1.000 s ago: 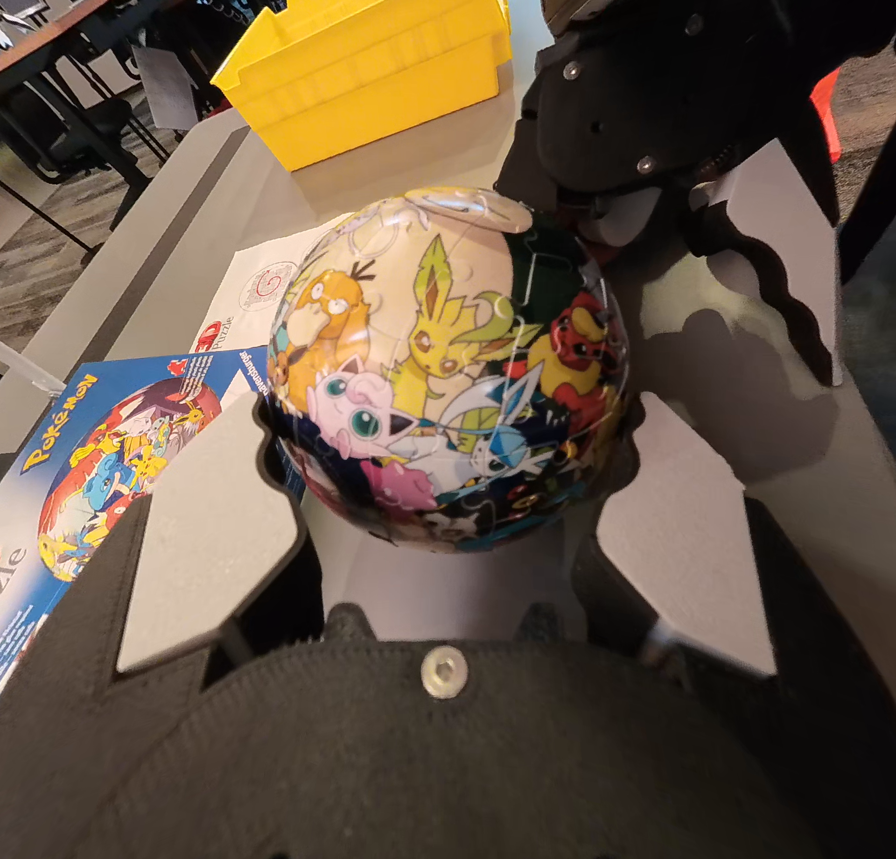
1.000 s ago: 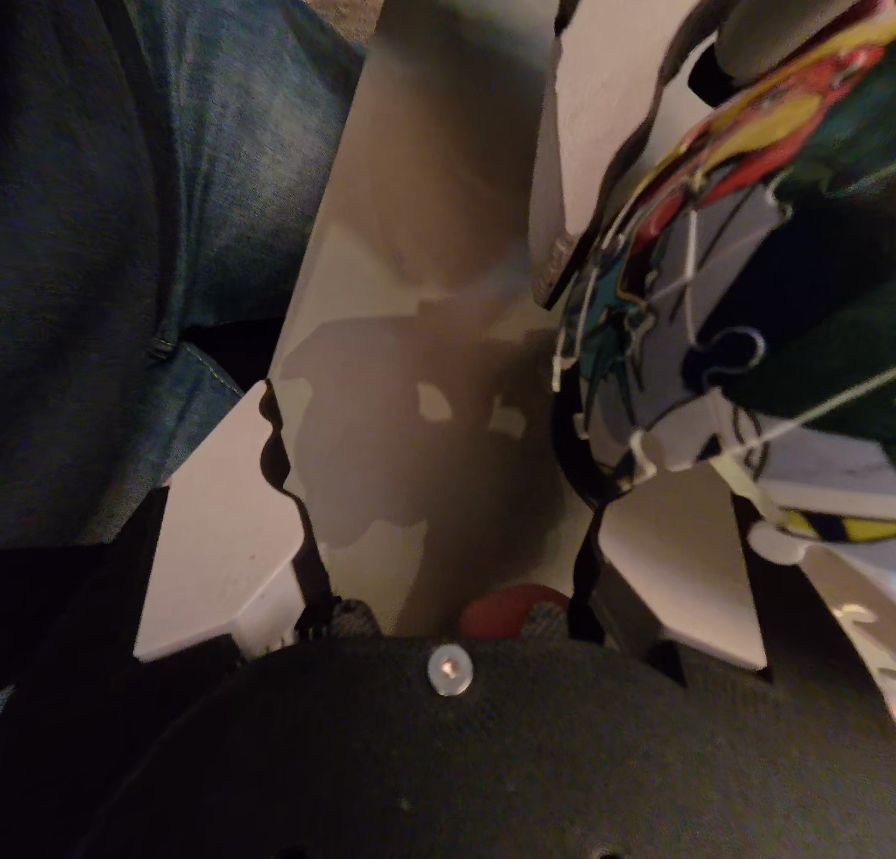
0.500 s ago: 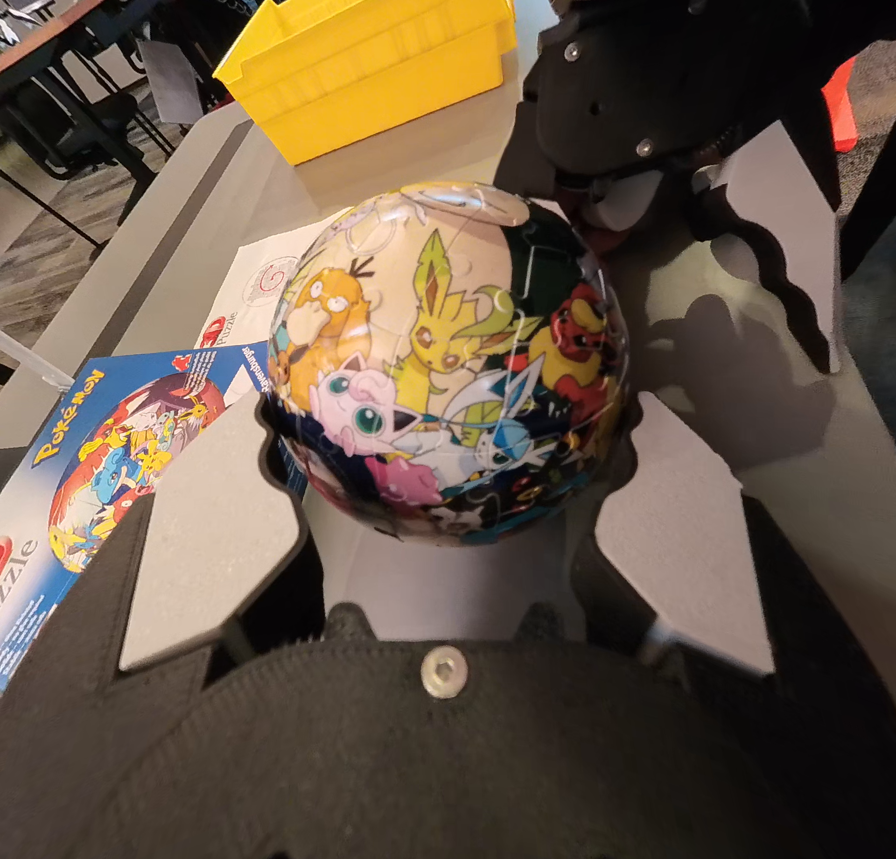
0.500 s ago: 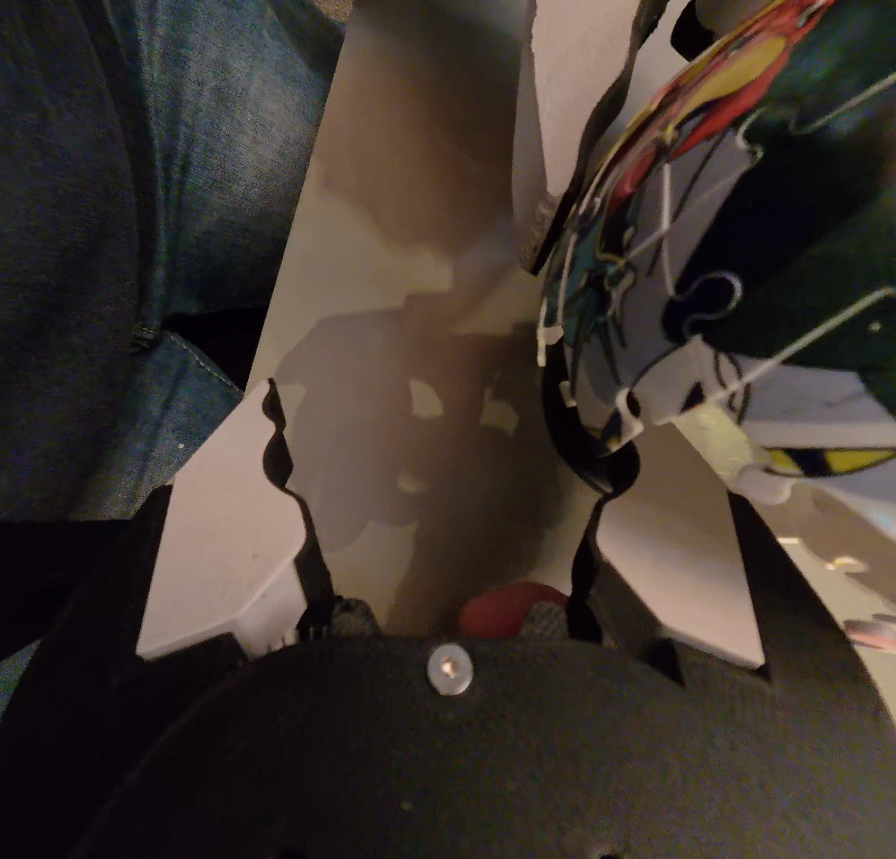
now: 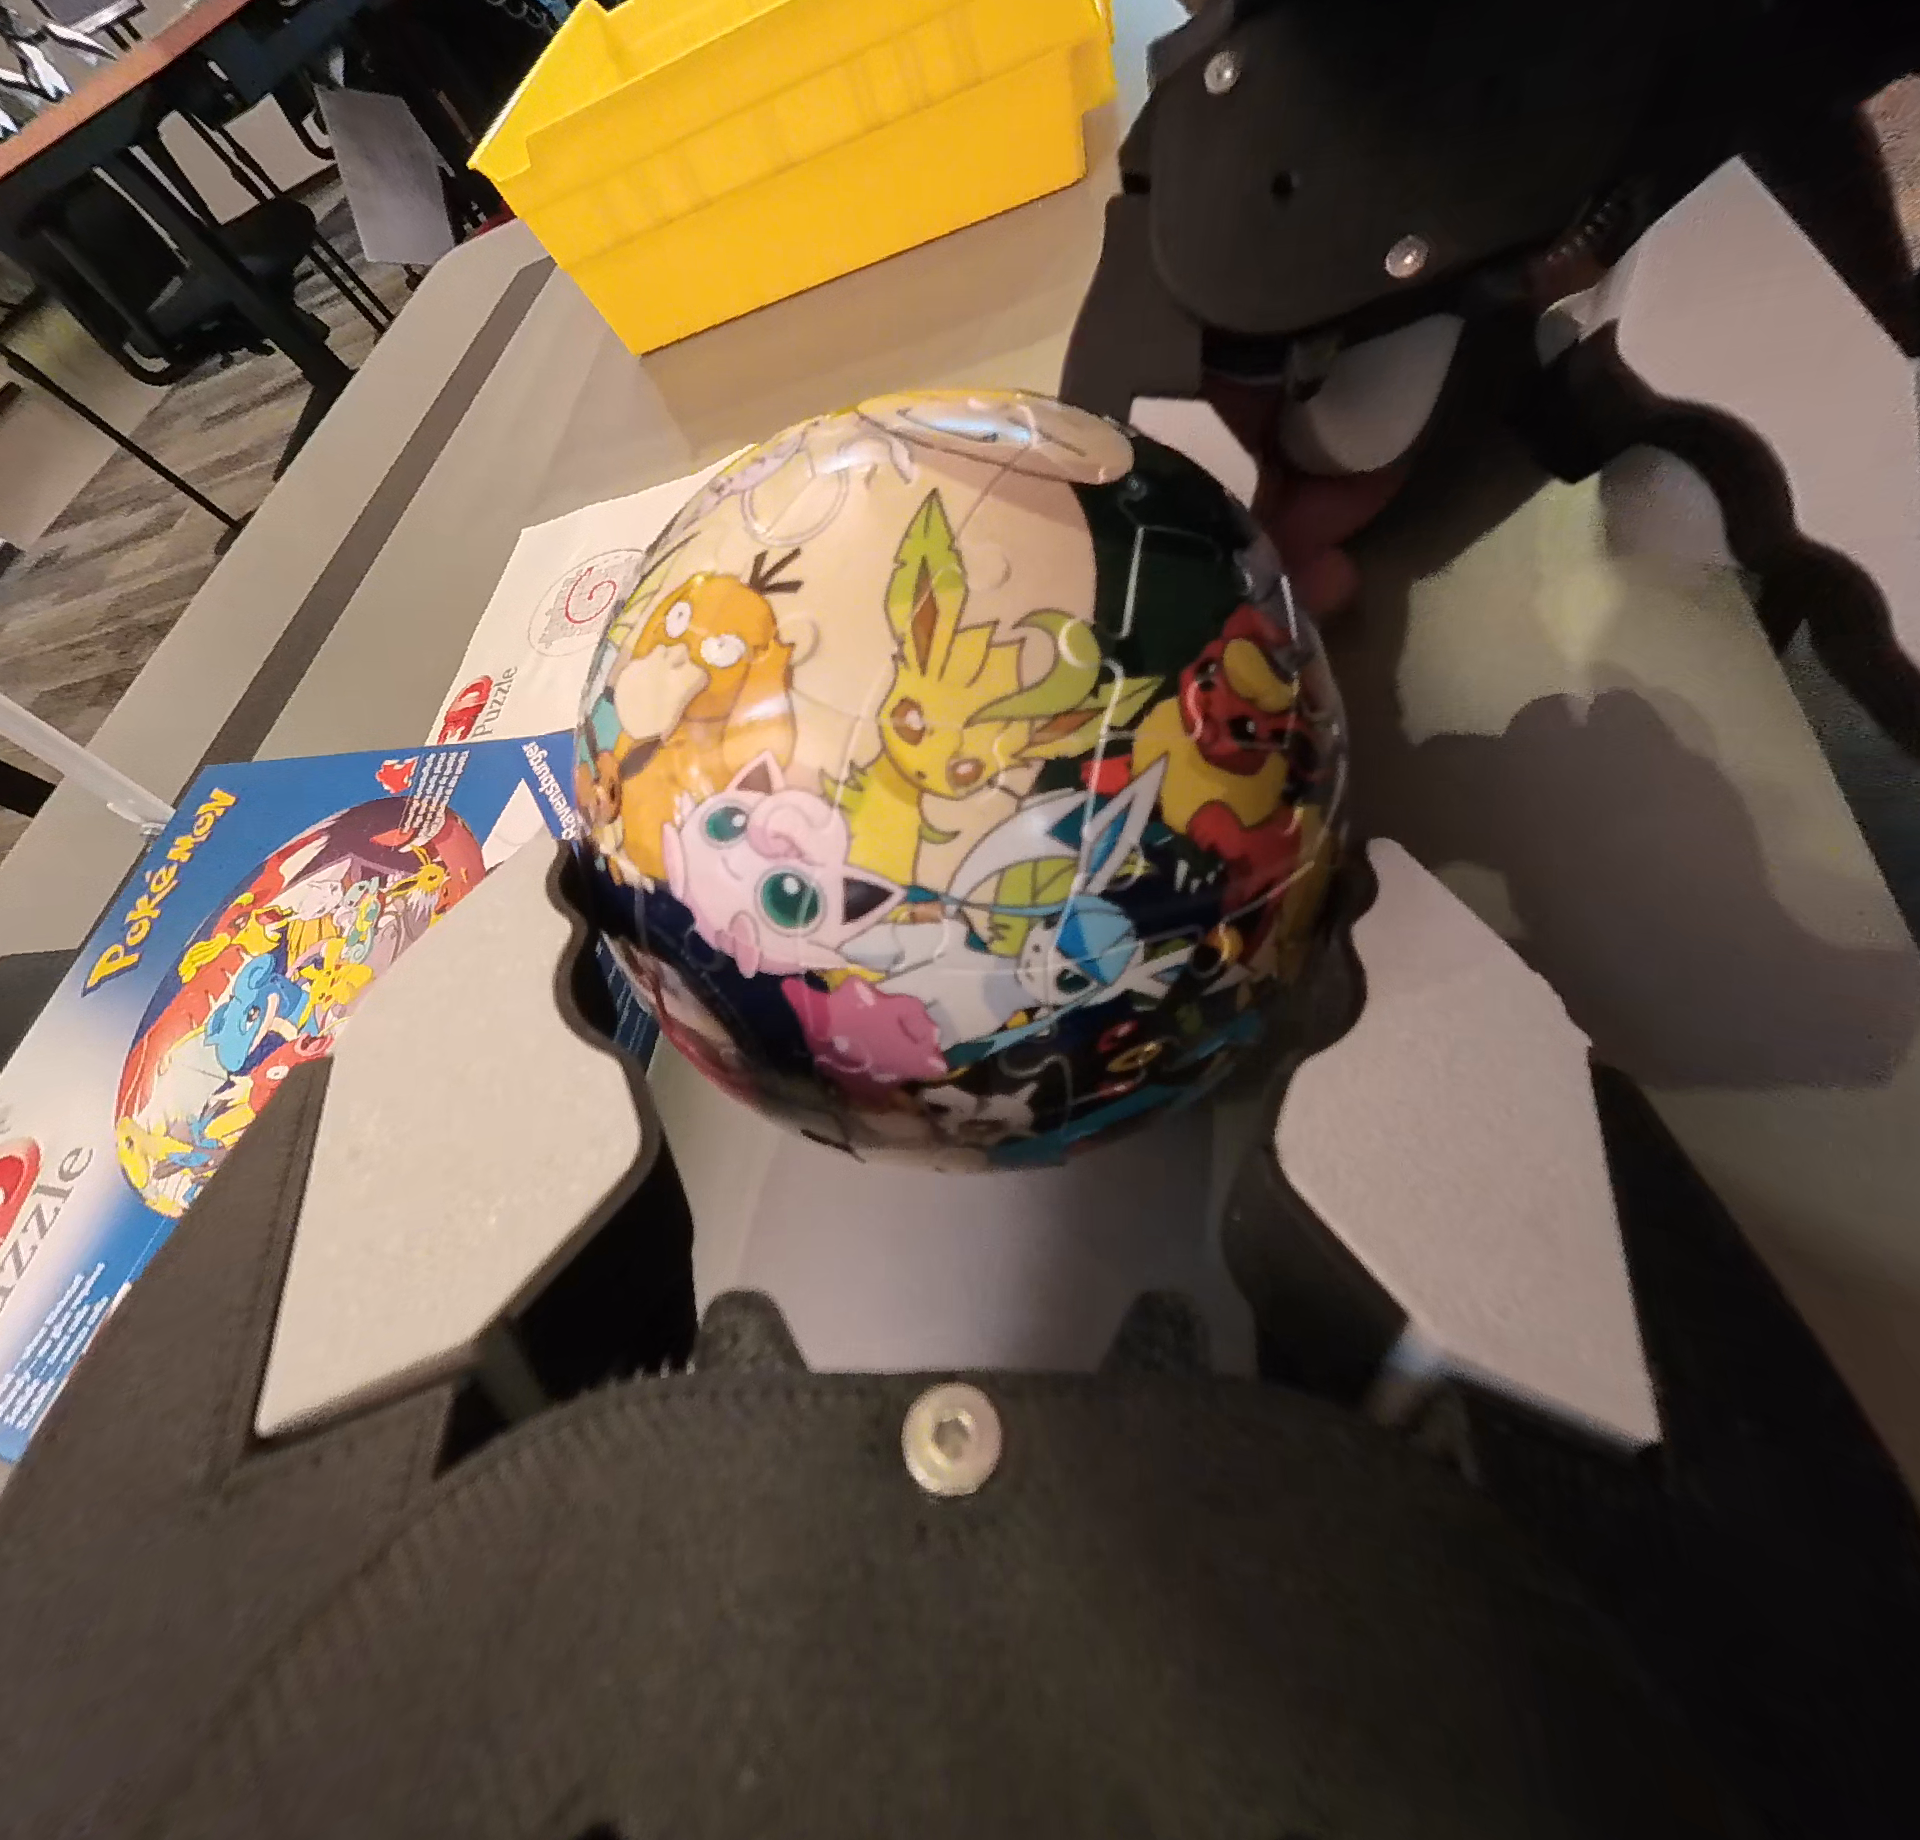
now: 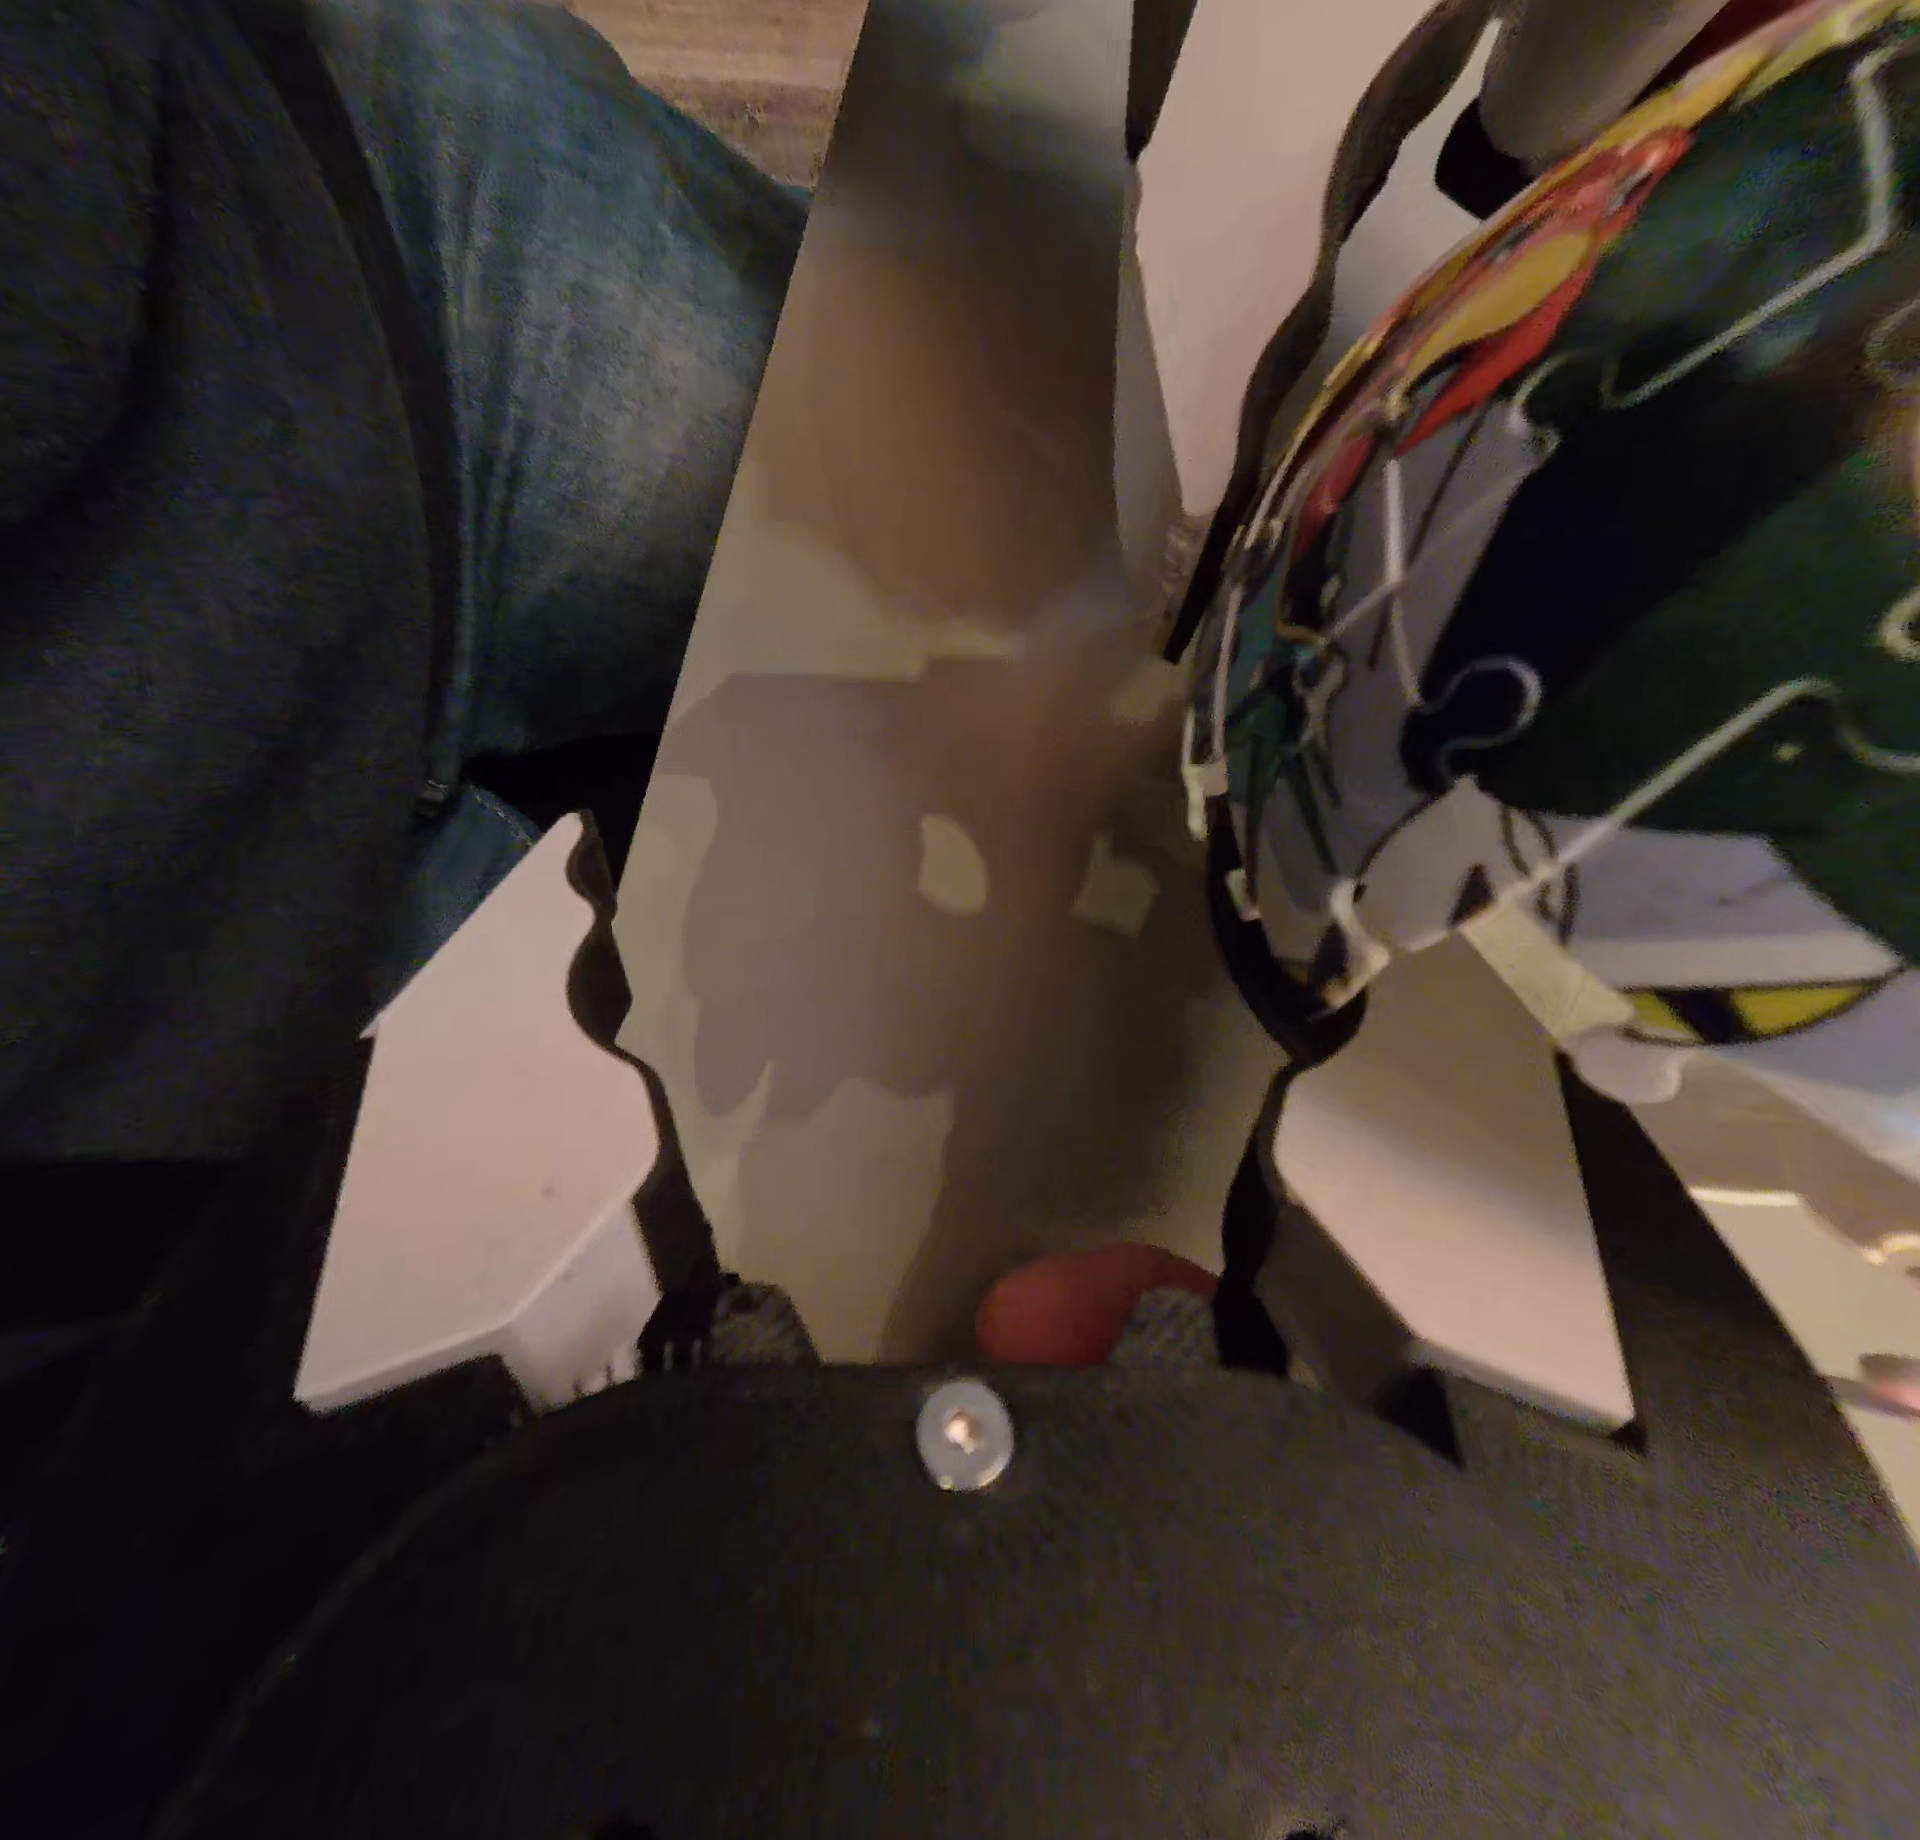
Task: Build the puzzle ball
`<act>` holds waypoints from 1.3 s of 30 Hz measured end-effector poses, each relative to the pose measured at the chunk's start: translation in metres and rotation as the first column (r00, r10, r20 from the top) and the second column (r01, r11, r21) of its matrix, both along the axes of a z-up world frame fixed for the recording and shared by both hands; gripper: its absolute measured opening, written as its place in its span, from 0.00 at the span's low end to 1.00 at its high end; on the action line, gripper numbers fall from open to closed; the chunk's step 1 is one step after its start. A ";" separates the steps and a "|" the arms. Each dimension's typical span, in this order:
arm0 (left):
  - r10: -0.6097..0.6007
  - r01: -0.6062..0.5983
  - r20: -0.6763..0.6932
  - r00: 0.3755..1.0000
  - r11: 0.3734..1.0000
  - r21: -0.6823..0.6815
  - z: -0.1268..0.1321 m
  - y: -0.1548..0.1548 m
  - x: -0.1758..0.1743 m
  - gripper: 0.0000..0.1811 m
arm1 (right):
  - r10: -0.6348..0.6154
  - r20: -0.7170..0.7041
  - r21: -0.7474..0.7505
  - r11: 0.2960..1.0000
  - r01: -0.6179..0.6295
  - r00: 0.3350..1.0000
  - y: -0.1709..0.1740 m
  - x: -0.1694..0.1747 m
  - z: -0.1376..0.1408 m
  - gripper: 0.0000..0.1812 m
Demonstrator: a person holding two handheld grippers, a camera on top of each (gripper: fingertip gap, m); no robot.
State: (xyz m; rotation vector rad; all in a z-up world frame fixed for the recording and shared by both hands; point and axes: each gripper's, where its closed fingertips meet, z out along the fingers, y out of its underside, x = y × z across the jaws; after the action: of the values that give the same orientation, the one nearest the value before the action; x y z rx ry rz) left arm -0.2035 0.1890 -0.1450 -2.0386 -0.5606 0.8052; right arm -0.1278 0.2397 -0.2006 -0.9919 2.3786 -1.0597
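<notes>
Left jaws: the left gripper (image 5: 961, 917) clamps the puzzle ball (image 5: 966, 782) between its two pale pads; each pad's notched inner edge presses the ball's lower flank, one on either side
Ball: a glossy sphere of interlocked cartoon-printed pieces; held above the grey table (image 5: 1039, 336); whether its underside touches the tabletop cannot be told; at the top a pale rounded piece (image 5: 997, 429) sits as a cap, slightly proud of the curve
Right jaws: the right gripper (image 6: 935, 1011) stands wide apart with nothing between its pads; its right pad lies just beside the ball's dark green side (image 6: 1662, 543); contact cannot be told
Around: a blue puzzle box (image 5: 239, 969) lies flat at left, partly under the left pad; a white instruction sheet (image 5: 551, 627) lies behind it; a yellow bin (image 5: 831, 128) stands farther back on the table
In the way: the right gripper's black body (image 5: 1455, 128) crowds the ball's far right side
Pose: both grippers angle downward toward the tabletop; a person's blue denim (image 6: 312, 440) fills the left of the right wrist view
</notes>
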 end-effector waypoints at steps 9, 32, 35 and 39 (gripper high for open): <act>0.007 -0.007 -0.002 1.000 1.000 -0.008 0.000 0.000 0.000 0.72 | -0.034 -0.060 0.009 0.999 0.035 0.998 -0.004 -0.010 -0.009 0.74; 0.022 -0.021 -0.006 1.000 1.000 0.012 0.000 0.000 -0.001 0.72 | -0.036 -0.119 -0.028 0.999 0.033 0.992 -0.010 -0.016 -0.015 0.80; 0.025 -0.025 -0.002 1.000 0.999 0.022 -0.001 0.000 -0.001 0.72 | -0.018 -0.125 0.007 1.000 0.019 0.992 -0.009 -0.014 -0.019 0.80; 0.030 -0.030 -0.006 1.000 0.999 0.024 -0.001 -0.001 -0.001 0.72 | 0.003 -0.124 -0.016 1.000 -0.005 0.992 -0.006 -0.011 -0.016 0.74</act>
State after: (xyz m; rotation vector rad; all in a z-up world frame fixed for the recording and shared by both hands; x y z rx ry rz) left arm -0.2049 0.1882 -0.1456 -2.0099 -0.5956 0.8189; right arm -0.1392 0.2338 -0.2167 -1.0971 2.4690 -1.0460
